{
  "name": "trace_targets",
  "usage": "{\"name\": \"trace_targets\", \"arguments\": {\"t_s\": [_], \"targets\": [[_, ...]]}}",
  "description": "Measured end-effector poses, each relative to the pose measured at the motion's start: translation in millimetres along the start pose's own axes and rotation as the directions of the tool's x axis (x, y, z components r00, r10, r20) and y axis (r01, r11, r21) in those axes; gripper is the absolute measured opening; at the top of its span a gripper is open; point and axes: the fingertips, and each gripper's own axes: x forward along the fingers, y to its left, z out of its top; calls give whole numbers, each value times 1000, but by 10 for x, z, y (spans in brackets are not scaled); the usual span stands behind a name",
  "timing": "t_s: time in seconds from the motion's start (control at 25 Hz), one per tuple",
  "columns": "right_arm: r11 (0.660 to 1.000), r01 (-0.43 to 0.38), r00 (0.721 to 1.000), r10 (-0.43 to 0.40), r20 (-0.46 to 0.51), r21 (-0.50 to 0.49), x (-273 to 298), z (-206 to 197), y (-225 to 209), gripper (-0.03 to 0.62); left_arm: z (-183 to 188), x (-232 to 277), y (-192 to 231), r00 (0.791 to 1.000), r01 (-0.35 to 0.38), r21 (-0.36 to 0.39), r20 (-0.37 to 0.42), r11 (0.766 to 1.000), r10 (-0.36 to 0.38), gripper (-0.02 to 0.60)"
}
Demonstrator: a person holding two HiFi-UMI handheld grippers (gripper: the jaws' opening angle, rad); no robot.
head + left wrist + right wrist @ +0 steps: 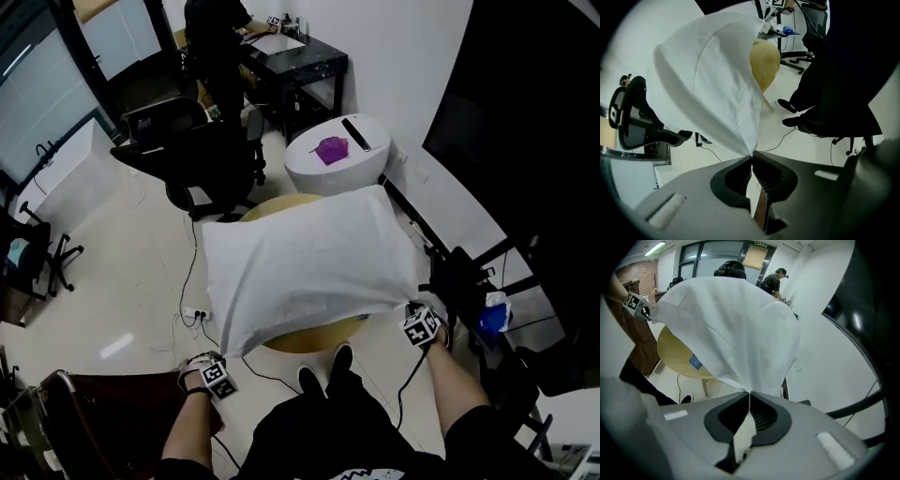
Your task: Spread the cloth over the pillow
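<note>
Clamping cloth (309,267) corners, left gripper (752,158), right gripper (749,394), long axis crosswise

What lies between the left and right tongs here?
The white cloth: its near edge hangs from the left tongs to the right tongs, each shut on a corner. The head view shows it, with the wooden table beneath.

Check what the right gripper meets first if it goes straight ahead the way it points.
The white cloth it pinches hangs right in front of the right gripper; the round wooden table sits lower left, probably off that line.
</note>
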Motion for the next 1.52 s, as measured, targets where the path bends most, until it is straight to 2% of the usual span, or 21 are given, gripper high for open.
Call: {"name": "trace_targets", "arguments": {"t_s": [0.28,0.4,0.56,0.72,0.88,1.0,1.16,1.28,1.36,1.44,1.52], "targets": [[999,-24,999,23,36,29,-87,148,-41,17,23,-32,104,1000,-9,-3,27,1000,9,1],[999,-28,999,26,44,41,-140,194,-74,21,84,-58,129,999,9,-2,53,1000,-9,10],[999,-17,996,13,90,49,-283,289,-103,45,103,-135,157,997,31,-7,75,999,-31,51],[1000,-9,990,6,138,23,-477,346,-130,109,79,-286,186,993,39,-20,113,999,-37,103],[1000,2,986,-7,167,31,-657,309,-195,121,-21,-480,190,990,70,-42,126,997,-64,151],[999,22,981,-31,190,49,-807,271,-284,123,-97,-644,262,991,42,-50,132,998,-35,155],[996,35,972,-54,227,86,-959,252,-407,123,-58,-997,527,985,-71,-37,154,997,76,155],[994,43,964,-68,256,101,-1049,272,-521,123,141,-1413,844,964,-192,-16,183,981,192,155],[993,40,958,-70,279,113,-1069,304,-601,123,398,-1731,1084,936,-272,-5,230,962,266,155],[992,31,951,-67,302,122,-1044,352,-691,123,802,-2028,1272,895,-323,-1,324,946,306,155],[992,20,945,-59,322,122,-1000,412,-796,123,1312,-2289,1382,846,-339,-3,435,941,307,153]]}}
